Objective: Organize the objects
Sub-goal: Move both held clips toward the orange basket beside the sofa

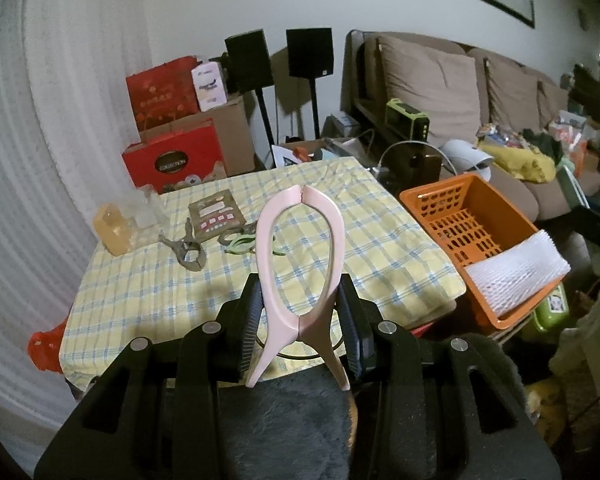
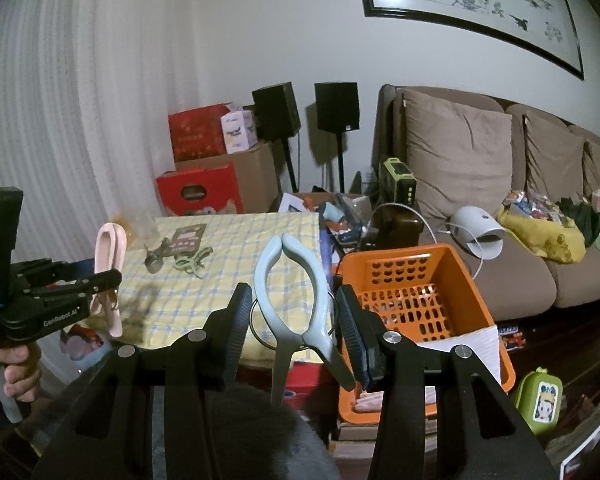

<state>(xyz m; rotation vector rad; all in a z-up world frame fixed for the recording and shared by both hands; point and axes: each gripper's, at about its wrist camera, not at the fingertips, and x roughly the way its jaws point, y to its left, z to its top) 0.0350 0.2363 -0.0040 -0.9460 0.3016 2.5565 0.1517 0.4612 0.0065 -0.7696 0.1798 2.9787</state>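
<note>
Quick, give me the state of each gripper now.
Left gripper: closed on the pink clip, fingers pressing its sides.
Right gripper: closed on the light blue clip, held beside the orange basket.

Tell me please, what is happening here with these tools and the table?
A person is tidying clips, with a handheld gripper in each hand. The left gripper is shut on a large pink plastic clip, and the right gripper is shut on a similar light blue plastic clip. Both hover above the yellow checked tablecloth. A grey clip and a green clip lie on it. The orange perforated plastic basket stands beside the table.
</note>
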